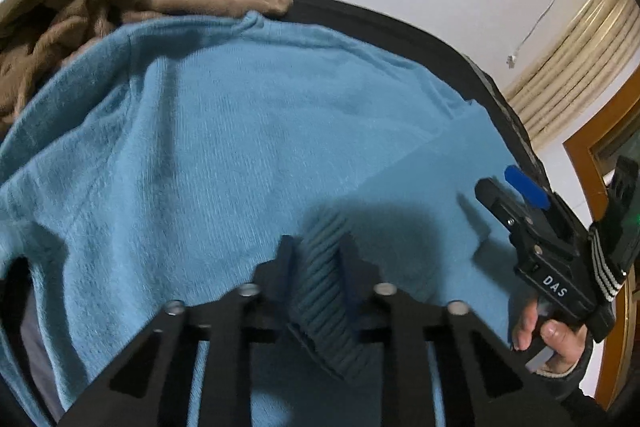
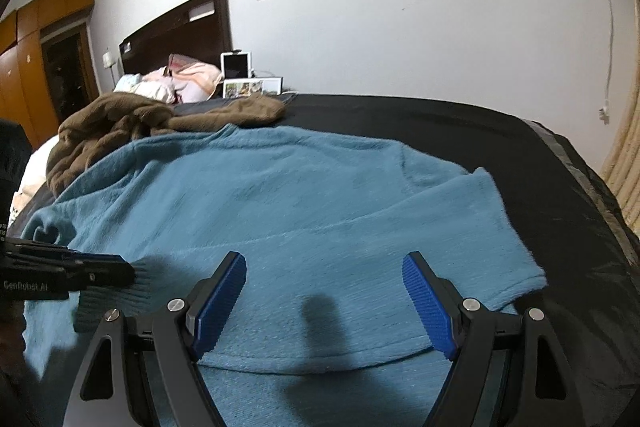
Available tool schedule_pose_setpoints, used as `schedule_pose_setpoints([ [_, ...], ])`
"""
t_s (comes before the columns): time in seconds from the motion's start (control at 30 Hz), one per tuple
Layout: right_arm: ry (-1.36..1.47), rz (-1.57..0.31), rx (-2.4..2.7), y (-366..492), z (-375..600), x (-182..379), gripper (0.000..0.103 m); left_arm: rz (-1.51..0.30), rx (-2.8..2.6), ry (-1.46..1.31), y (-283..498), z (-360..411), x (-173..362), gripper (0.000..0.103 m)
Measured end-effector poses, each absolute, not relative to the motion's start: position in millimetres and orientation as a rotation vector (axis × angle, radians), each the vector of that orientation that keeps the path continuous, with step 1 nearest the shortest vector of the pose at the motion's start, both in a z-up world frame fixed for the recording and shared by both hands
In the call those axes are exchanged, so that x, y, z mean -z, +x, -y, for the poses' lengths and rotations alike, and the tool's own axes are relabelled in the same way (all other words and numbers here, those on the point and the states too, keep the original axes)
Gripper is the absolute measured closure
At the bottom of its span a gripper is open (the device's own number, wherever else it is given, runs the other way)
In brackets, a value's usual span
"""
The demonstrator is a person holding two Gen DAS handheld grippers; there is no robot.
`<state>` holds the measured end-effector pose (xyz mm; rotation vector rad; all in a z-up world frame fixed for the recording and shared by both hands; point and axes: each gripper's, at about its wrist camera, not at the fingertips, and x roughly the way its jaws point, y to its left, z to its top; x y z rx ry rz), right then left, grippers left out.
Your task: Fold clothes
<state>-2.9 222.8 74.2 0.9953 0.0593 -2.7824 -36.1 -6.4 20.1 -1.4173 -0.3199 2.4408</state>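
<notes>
A blue sweater is spread flat on a black bedcover, beside a brown garment. Its ribbed cuff is clamped in the left gripper. The right gripper is held wide apart, empty, above the sweater.

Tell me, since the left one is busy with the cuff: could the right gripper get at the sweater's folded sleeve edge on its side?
Probably yes. The right gripper is open and empty above the blue sweater, and nothing lies between it and the folded sleeve. The left gripper grips the cuff, well aside.
</notes>
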Motion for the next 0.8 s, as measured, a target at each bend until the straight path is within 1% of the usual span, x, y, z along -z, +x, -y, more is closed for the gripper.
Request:
schedule_pose_setpoints([
  [0.1, 0.986, -0.040, 2.800, -3, -227, -76, 0.021, 0.297, -2.449, -1.380, -36, 4, -27, 0.085],
  [0.27, 0.992, -0.028, 2.793, -4, -229, -75, 0.021, 0.298, -2.401, -1.373, -32, 1, -26, 0.084],
  [0.3, 0.990, -0.030, 2.793, -4, -228, -75, 0.021, 0.306, -2.389, -1.382, -32, 0, -24, 0.080],
  [0.33, 0.987, -0.032, 2.793, -4, -228, -76, 0.021, 0.306, -2.384, -1.386, -31, -1, -23, 0.073],
  [0.4, 0.986, -0.034, 2.791, -4, -228, -76, 0.021, 0.299, -2.380, -1.391, -30, -3, -21, 0.064],
  [0.5, 0.991, -0.030, 2.788, -4, -229, -75, 0.021, 0.264, -2.395, -1.392, -29, -7, -20, 0.063],
  [0.53, 0.991, -0.028, 2.788, -5, -228, -75, 0.021, 0.249, -2.403, -1.392, -29, -9, -20, 0.066],
  [0.57, 0.991, -0.027, 2.788, -4, -228, -75, 0.021, 0.234, -2.411, -1.393, -29, -10, -20, 0.072],
  [0.6, 0.990, -0.027, 2.789, -4, -229, -75, 0.021, 0.221, -2.420, -1.395, -28, -11, -20, 0.083],
  [0.7, 0.981, -0.025, 2.794, -3, -229, -76, 0.021, 0.205, -2.448, -1.388, -30, -11, -22, 0.086],
  [0.8, 0.945, -0.015, 2.826, 0, -233, -79, 0.021, 0.181, -2.514, -1.334, -35, -7, -34, 0.087],
])
